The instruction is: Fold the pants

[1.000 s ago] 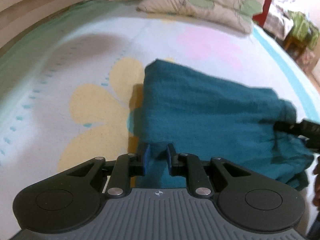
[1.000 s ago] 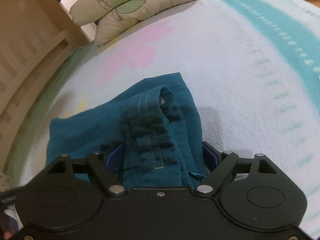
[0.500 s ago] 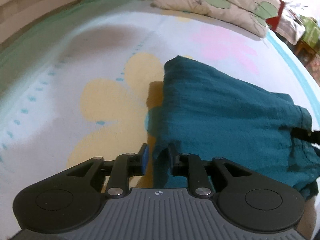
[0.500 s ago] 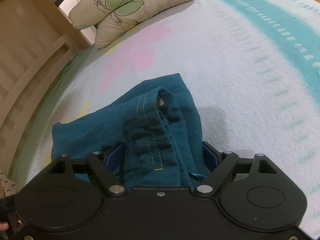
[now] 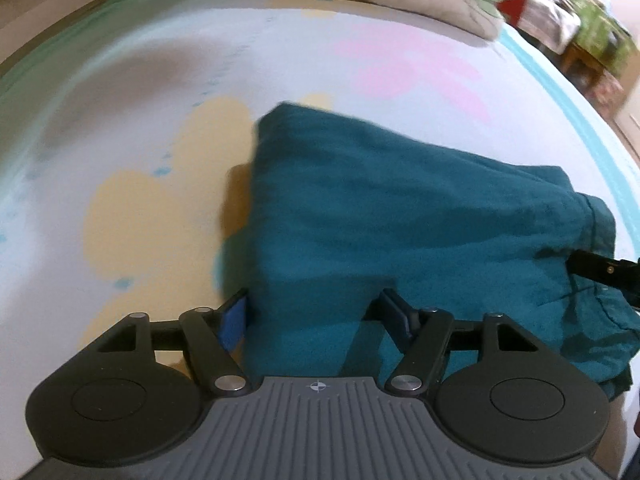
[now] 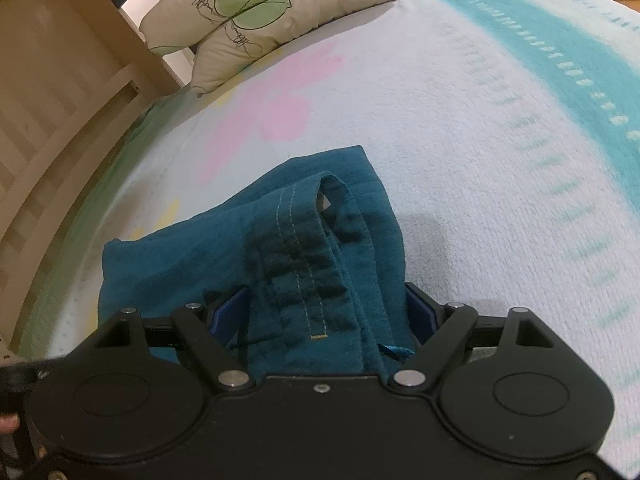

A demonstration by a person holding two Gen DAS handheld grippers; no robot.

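The teal pants (image 5: 408,216) are lying folded into a compact bundle on the bed (image 5: 120,80), which is wearing a pale cover printed with yellow and pink flowers and a turquoise band along one side. The bundle is sitting roughly mid-bed, well apart from the leaf-print pillows (image 6: 272,12) stacked at the head end by the wooden headboard (image 6: 52,92). The left gripper (image 5: 316,312) is pointing steeply down over the near left corner of the bundle; its jaws have just been opening and are now standing wide, with the blue pads on either side of the fabric edge and the cloth lying between them without being pinched. The right gripper (image 6: 324,312) is holding position at the waistband end of the pants, which is showing stitched seams and gathered elastic. That thick band of fabric is filling the space between its jaws, and both blue pads are sitting against the sides of the cloth, so it is gripping the waistband on a wide opening. In the left wrist view, the tip of the right gripper is showing at the right edge, reaching into the far end of the same bundle. The left wrist view is looking slightly blurred.
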